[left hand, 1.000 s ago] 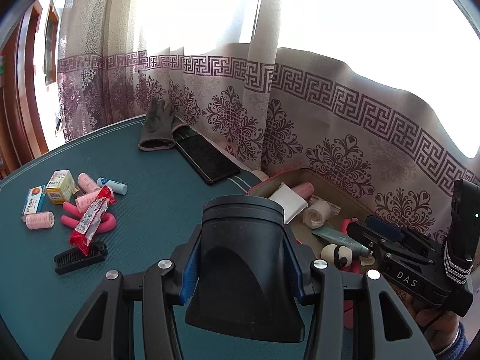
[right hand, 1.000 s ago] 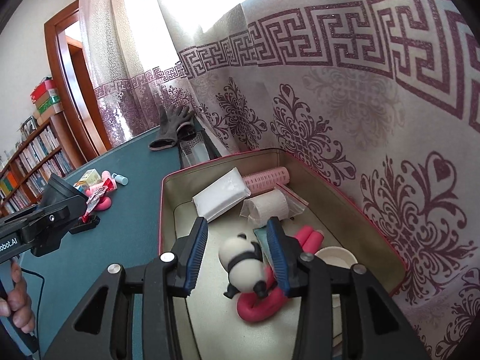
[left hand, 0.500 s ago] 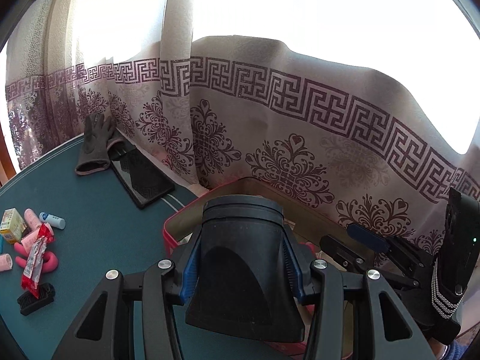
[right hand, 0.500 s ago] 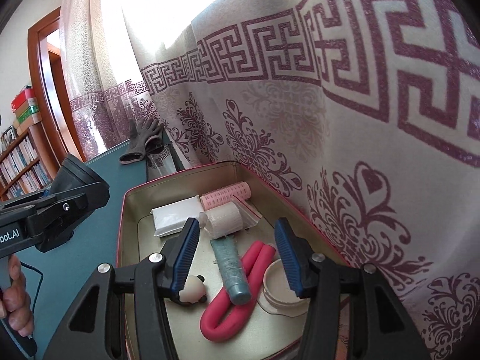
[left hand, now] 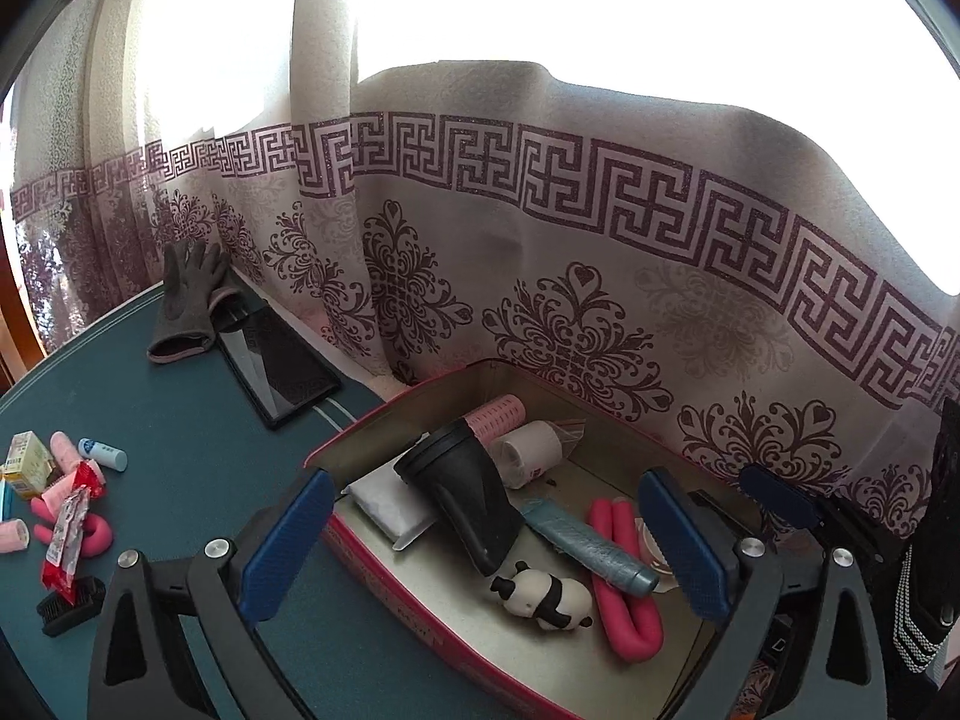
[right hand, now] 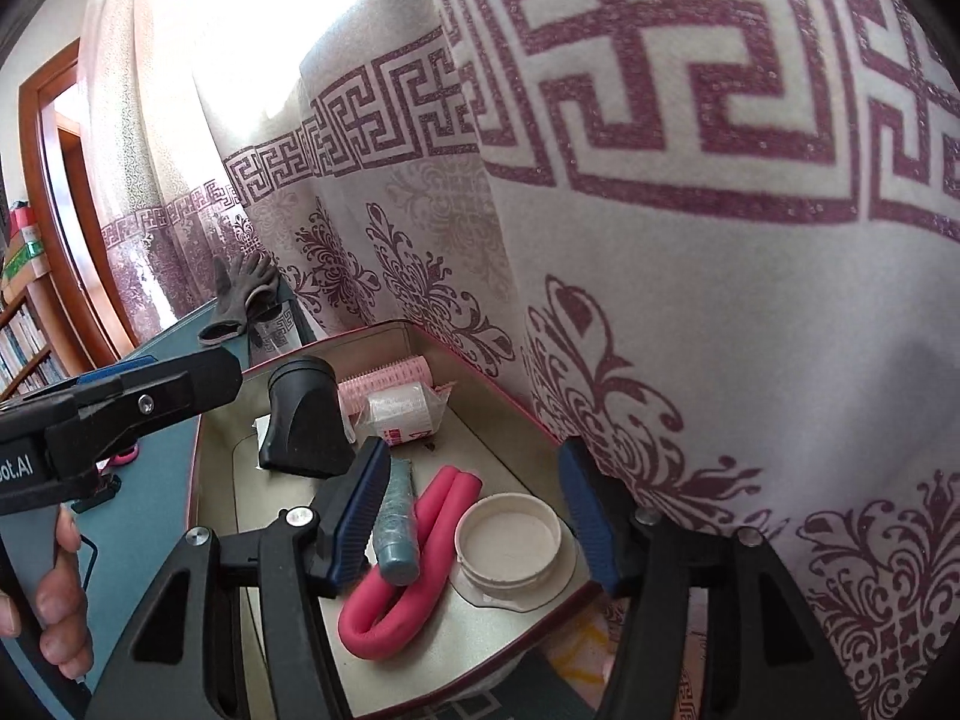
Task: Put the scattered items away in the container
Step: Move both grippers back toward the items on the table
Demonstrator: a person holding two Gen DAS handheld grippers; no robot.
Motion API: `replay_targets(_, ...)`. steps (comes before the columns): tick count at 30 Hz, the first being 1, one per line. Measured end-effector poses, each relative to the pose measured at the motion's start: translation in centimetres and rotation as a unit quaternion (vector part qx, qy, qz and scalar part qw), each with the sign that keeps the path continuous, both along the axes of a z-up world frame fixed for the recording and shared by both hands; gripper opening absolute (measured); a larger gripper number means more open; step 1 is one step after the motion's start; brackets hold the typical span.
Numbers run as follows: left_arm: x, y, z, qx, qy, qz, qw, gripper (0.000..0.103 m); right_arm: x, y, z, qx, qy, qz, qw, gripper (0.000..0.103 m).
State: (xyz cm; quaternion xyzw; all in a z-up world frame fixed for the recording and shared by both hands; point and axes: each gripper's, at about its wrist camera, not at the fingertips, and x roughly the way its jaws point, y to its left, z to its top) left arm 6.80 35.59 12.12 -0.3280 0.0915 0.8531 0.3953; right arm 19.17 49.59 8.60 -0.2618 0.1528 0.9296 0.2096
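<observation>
- Over the red-rimmed metal tin (left hand: 384,408) by the patterned curtain (left hand: 600,240), the left gripper (left hand: 480,546) hangs with its blue-padded jaws wide apart and nothing between them.
- Black flared plastic nozzle (left hand: 462,504) lies in the tin, narrow end up, leaning across a white flat packet (left hand: 384,504) — judged just deposited, since the spread jaws frame it.
- Right gripper (right hand: 474,516) hovers at the tin's near corner, jaws likewise apart and empty, above a white round lid (right hand: 510,540); probably parked there to leave the left side room.
- Other tin contents: pink foam curler rod (left hand: 624,588) bent double, grey-blue tube (left hand: 588,546) laid across it, small panda figure (left hand: 546,597), pink mesh hair roller (left hand: 498,414), white wrapped roll (left hand: 528,450).
- Scattered items not yet tidied, well apart from the tin on the teal tabletop (left hand: 180,450): red snack wrapper (left hand: 69,528), black comb piece (left hand: 72,606), second pink curler rod (left hand: 90,540), small yellow-green carton (left hand: 27,468), white-and-blue tube (left hand: 102,453).
- Grey knit glove (left hand: 186,294) and black tablet (left hand: 276,366) rest near the curtain — whether they belong to the task cannot be told.
- Judgement: task about half done; the next reach likely goes to the left-hand cluster.
</observation>
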Motion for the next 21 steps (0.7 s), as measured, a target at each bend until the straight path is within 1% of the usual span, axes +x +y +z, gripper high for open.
replay_targets(4,-0.6,-2.3,-0.2,0.004,-0.007,0.028,0.9996,0.102,-0.3,-1.9,0.8,0.027,0.007,0.011,1.000,0.064)
replay_targets(8,-1.4,-5.1,-0.3,0.008,-0.014,0.057,0.9982,0.102,-1.0,-4.1,1.6,0.052,0.014,0.030,0.998,0.071)
replay_targets(12,-2.4,-8.6,-0.4,0.016,-0.016,0.095,0.9953,0.102,-1.8,-6.0,1.9,0.058,0.018,0.051,0.997,0.073)
replay_targets(16,-3.6,-13.0,-1.2,0.015,-0.024,0.147,0.9887,0.102,-3.1,-7.9,1.8,0.062,0.011,0.070,0.996,0.074)
replay_targets(21,-4.9,-18.7,-2.2,-0.006,-0.004,0.219,0.9758,0.102,-4.8,-11.2,2.0,0.071,0.010,0.100,0.992,0.074)
